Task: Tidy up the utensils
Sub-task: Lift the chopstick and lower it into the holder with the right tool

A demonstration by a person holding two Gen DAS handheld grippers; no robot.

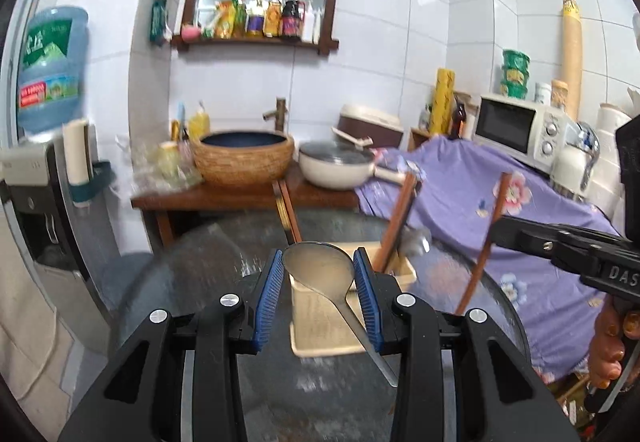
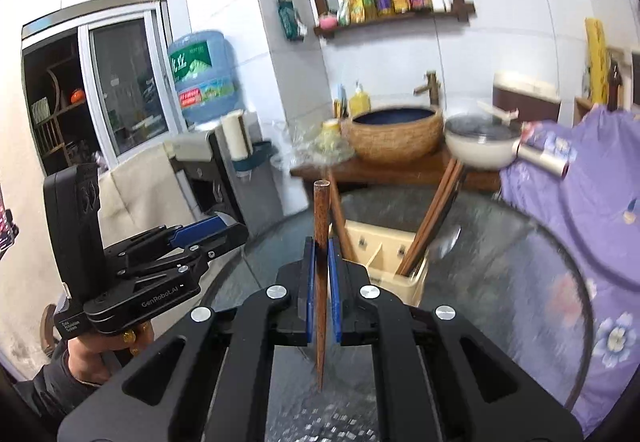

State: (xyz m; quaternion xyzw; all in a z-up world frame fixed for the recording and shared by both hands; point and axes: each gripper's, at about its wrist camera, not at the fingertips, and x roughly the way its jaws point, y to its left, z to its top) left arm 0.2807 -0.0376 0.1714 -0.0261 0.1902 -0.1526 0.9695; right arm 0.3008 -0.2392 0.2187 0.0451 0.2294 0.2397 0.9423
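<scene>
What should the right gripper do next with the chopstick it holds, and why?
Probably carry the wooden chopstick forward over the cream utensil holder and lower it, tip first, into the compartment where other chopsticks already lean. The right gripper is shut on it, roughly upright above the glass table, short of the holder.

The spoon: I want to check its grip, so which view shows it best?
The left wrist view: the spoon fills the centre, its bowl clamped between the left gripper jaws. The right wrist view shows only that gripper side-on, the spoon nearly hidden.
</scene>
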